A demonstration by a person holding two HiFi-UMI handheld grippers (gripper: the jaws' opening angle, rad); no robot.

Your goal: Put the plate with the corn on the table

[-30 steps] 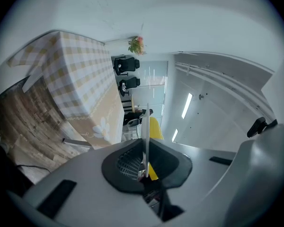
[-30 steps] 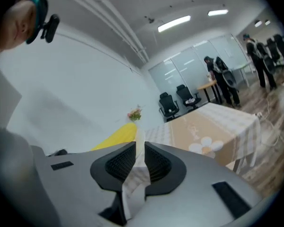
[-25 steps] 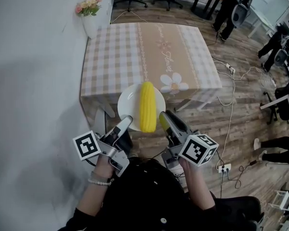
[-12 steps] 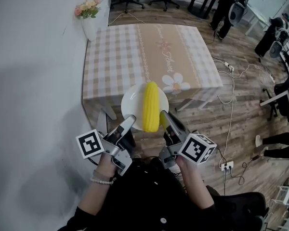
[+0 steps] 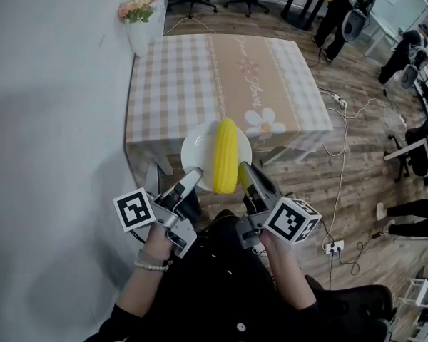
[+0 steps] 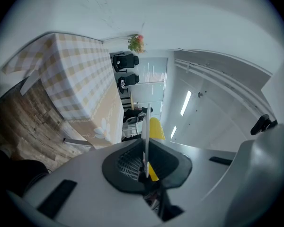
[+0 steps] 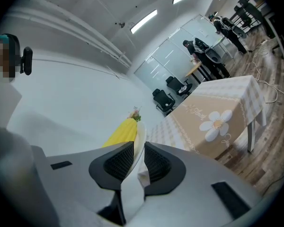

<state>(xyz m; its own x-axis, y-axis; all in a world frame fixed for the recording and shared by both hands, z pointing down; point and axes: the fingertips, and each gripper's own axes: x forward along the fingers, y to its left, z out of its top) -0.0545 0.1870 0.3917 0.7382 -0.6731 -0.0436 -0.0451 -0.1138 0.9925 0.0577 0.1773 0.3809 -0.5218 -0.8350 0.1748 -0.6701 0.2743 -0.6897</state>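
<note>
At the near edge of the table (image 5: 200, 77), head view: my left gripper (image 5: 193, 174) and right gripper (image 5: 243, 169) pinch the plate (image 5: 195, 147) from both sides, and the corn (image 5: 226, 155) covers its middle. Left gripper view: jaws nipped narrow on the rim, plate edge-on, corn half hidden behind it. Right gripper view: jaws clamped on the rim, table beyond.

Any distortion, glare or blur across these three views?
Head view: sharp, evenly lit, mild bending at the edges. Left gripper view: strong fisheye, black corners, plate seen edge-on as a thin line. Right gripper view: same fisheye, bright ceiling lights, one mosaic patch at left.
</note>
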